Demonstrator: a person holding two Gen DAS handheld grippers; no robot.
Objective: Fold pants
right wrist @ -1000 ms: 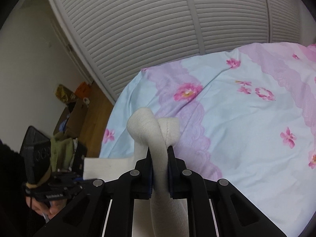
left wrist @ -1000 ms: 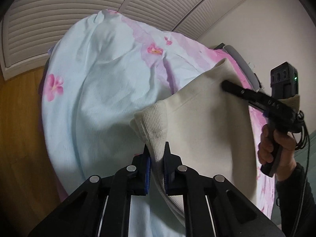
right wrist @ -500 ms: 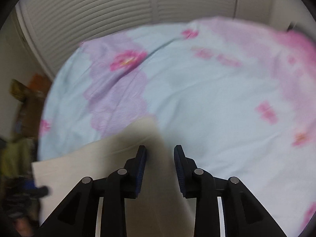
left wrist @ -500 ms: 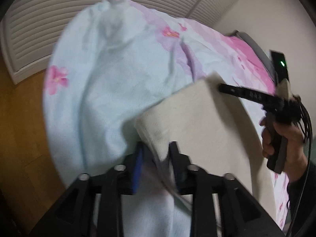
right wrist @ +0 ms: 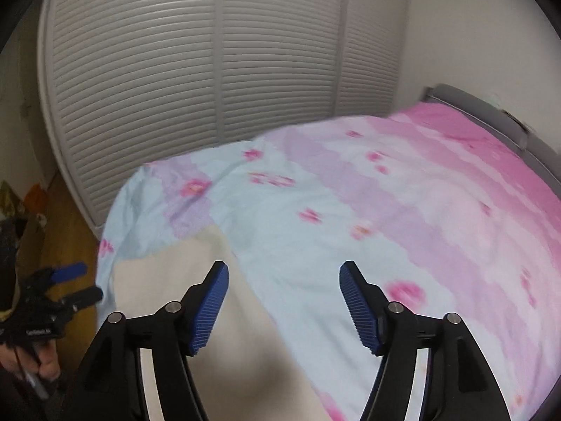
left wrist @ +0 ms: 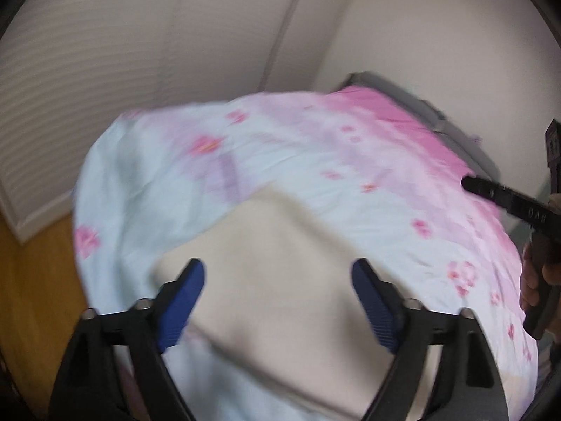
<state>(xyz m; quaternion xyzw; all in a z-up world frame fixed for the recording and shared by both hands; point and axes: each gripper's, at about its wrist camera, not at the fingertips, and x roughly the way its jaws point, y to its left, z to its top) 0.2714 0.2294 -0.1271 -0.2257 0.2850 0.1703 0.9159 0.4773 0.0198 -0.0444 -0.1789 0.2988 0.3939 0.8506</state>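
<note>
The cream pants (left wrist: pixel 280 273) lie flat on the bed, folded into a broad panel; they also show in the right wrist view (right wrist: pixel 182 280). My left gripper (left wrist: pixel 278 266) is open wide and empty, raised above the pants. My right gripper (right wrist: pixel 284 266) is open wide and empty, above the pants' right edge and the bedsheet. The right gripper also shows at the right edge of the left wrist view (left wrist: pixel 505 200). The left gripper shows at the lower left of the right wrist view (right wrist: pixel 75 282).
The bed has a light blue and pink flowered sheet (right wrist: pixel 403 210) and a grey headboard (right wrist: pixel 491 112). White slatted closet doors (right wrist: pixel 210 70) stand behind. Wooden floor (left wrist: pixel 31 280) lies to the left, with clutter (right wrist: pixel 21 203) by the wall.
Both grippers let go of the pants and opened wide. The pants dropped flat onto the bed. Both grippers lifted and tilted up, showing more of the room.
</note>
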